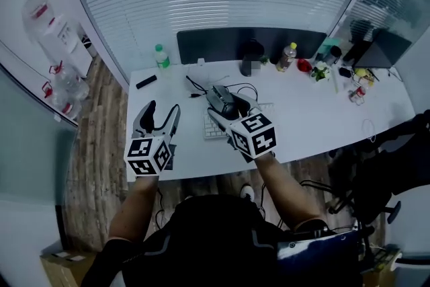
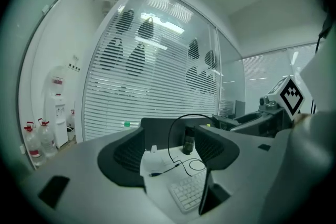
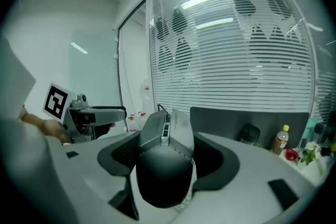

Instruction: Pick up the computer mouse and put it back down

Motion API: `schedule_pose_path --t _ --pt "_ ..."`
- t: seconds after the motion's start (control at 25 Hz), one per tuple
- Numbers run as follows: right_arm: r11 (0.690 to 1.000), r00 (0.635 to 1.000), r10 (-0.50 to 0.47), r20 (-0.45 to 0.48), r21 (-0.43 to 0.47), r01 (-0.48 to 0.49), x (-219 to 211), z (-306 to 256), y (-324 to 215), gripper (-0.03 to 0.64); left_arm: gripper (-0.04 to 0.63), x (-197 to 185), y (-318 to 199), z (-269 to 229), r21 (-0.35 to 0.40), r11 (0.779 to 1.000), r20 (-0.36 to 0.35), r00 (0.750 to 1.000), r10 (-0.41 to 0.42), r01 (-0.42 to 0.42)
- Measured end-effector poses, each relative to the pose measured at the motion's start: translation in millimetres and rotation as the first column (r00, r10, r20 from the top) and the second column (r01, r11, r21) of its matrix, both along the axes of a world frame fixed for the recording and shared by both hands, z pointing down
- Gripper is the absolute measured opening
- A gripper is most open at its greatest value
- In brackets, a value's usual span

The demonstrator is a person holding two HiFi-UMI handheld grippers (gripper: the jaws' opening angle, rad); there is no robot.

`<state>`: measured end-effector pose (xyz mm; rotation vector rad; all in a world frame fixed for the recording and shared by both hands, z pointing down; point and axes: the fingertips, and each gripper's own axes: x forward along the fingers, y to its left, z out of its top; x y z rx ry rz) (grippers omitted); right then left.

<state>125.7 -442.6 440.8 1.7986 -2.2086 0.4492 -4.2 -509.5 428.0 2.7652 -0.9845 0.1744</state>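
Right gripper view: mouse (image 3: pixel 160 176) in claw (image 3: pixel 169 140)

White keyboard (image 1: pixel 213 127) on white desk (image 1: pixel 316 119), green-capped bottle (image 1: pixel 161 56) (upright) beside dark panel (image 1: pixel 222 44)

Grey left gripper (image 1: pixel 163 111), right gripper (image 1: pixel 228 104); black-and-white marker cubes (image 1: pixel 148 156) (image 1: pixel 253 134); seemingly black top (image 1: pixel 208 238).

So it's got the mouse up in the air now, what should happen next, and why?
Probably lower the right gripper gently toward the bare desk beside the keyboard. Its jaws are clamped on the mouse, which hangs clear of the desk, so setting it down is what remains. The left gripper is open and empty.
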Motion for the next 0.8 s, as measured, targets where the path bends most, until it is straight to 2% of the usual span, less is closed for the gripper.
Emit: schedule_pose_path --t 0.2,0.36,0.52,0.8 --pt "1.000 1.000 0.021 -0.011 0.017 -0.021 28 -12 19 0.296 0.299 24 8 -14 0.004 1.000 -0.044 0.999 -0.011 0.011" --pt "0.998 0.998 0.057 -0.010 0.040 -0.057 58 -23 31 0.296 0.299 52 19 -24 0.037 0.999 -0.027 0.999 0.022 -0.021" --pt "0.994 0.996 0.092 -0.002 0.053 -0.092 87 -27 47 0.296 0.299 83 33 -22 0.036 0.998 -0.019 0.998 0.052 -0.052" --pt "0.981 0.984 0.179 0.012 0.070 -0.179 160 -31 82 0.296 0.299 157 64 -23 0.043 0.990 -0.002 0.991 0.137 -0.137"
